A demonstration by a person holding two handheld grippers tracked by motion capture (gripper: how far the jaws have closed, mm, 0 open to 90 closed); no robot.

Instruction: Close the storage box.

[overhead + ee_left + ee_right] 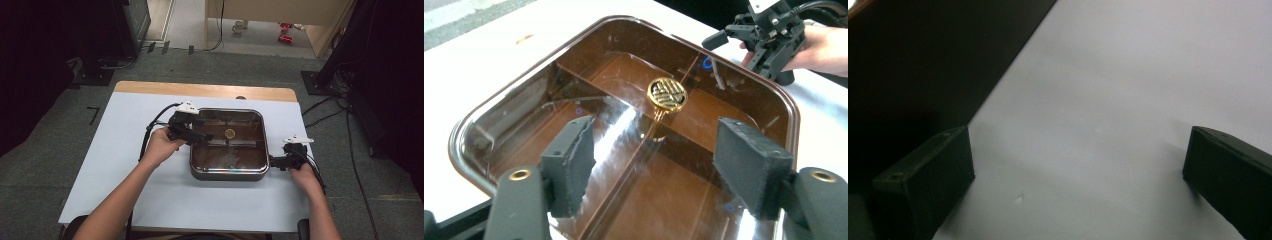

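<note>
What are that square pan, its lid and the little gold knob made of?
The pan looks like polished steel: its rim and wall shine like a mirror. The lid seems to be brown-tinted glass, since the pan's inner divider shows through it under streaks of glare. The knob looks like gold-coloured metal with a dark cut pattern, though it may be plated plastic.

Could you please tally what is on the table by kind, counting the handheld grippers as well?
Square pan with glass lid: 1
Gold lid knob: 1
Handheld grippers: 2, the left gripper and the right gripper, both open
Total: 4
</note>
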